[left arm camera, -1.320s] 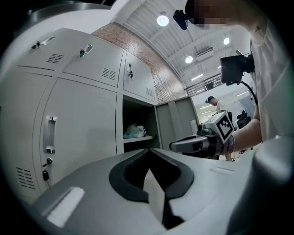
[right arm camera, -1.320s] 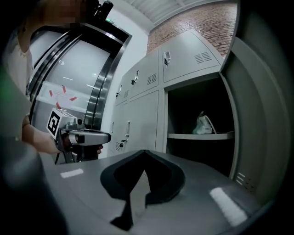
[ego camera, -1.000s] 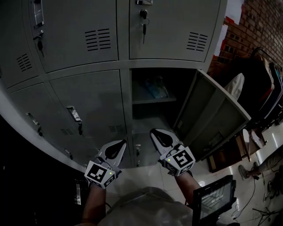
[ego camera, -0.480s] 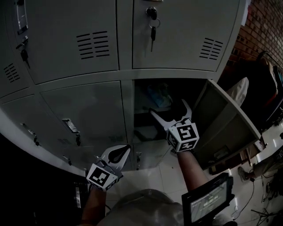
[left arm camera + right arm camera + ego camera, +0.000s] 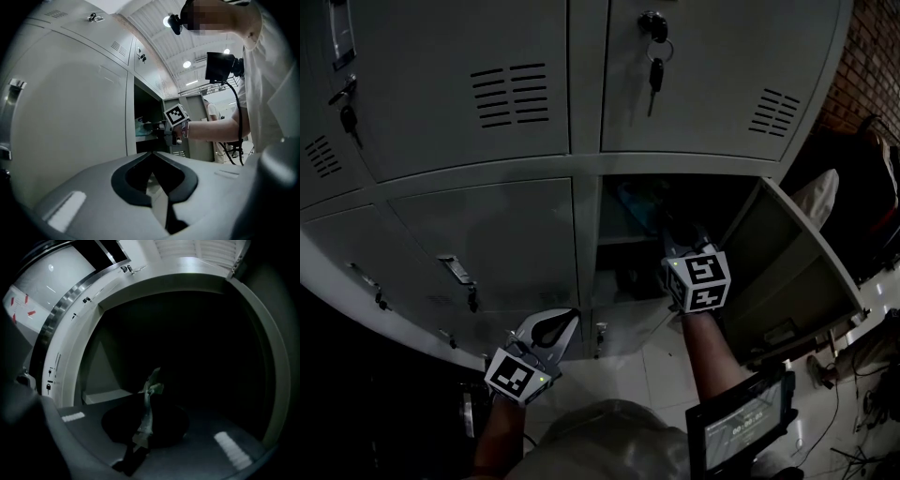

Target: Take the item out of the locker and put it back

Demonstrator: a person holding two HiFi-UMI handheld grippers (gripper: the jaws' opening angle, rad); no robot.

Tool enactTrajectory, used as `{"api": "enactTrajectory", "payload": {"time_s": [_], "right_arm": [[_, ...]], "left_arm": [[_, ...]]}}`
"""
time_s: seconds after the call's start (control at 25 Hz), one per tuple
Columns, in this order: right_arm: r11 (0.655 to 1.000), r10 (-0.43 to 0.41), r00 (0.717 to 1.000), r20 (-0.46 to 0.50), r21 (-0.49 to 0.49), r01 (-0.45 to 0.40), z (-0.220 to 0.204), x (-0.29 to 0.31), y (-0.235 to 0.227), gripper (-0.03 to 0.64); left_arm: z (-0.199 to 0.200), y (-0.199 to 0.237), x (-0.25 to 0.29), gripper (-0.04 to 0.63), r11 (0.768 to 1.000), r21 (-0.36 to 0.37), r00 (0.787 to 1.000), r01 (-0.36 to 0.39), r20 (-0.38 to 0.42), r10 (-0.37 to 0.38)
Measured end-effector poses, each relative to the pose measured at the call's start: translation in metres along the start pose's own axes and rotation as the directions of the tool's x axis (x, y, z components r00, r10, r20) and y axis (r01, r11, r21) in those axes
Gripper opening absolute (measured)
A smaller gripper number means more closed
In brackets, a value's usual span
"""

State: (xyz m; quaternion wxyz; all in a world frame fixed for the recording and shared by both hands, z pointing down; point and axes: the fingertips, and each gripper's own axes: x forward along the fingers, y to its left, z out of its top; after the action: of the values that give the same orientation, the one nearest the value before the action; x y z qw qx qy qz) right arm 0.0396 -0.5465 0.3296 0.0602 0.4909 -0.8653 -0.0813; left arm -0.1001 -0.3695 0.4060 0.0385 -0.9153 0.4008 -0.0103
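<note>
The open locker compartment has a shelf with a pale bluish plastic packet on it. My right gripper reaches level into that compartment. Its jaws have just been closing, and in the right gripper view they stand shut on a thin pale edge of the packet. The left gripper view shows the right gripper at the locker mouth, next to the packet. My left gripper hangs low in front of the closed lower doors, its jaws shut and holding nothing.
The compartment's door swings out to the right of my right arm. Closed grey lockers fill the left and top; a key bunch hangs above. A small screen sits at my chest. Bags stand at the far right.
My right gripper has gone up and forward from in front of the locker into the open compartment. Its jaws stood wide open half a second ago and are now closed. The left gripper hardly moved.
</note>
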Motion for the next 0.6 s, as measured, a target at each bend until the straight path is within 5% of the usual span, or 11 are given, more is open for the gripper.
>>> {"api": "enactTrajectory", "payload": {"time_s": [0.6], "right_arm": [[1.000, -0.025, 0.993, 0.119, -0.012, 0.027, 0.038, -0.117, 0.063, 0.002]], "left_arm": [[0.024, -0.030, -0.066, 0.005, 1.000, -0.028, 0.999, -0.003, 0.047, 0.004]]}}
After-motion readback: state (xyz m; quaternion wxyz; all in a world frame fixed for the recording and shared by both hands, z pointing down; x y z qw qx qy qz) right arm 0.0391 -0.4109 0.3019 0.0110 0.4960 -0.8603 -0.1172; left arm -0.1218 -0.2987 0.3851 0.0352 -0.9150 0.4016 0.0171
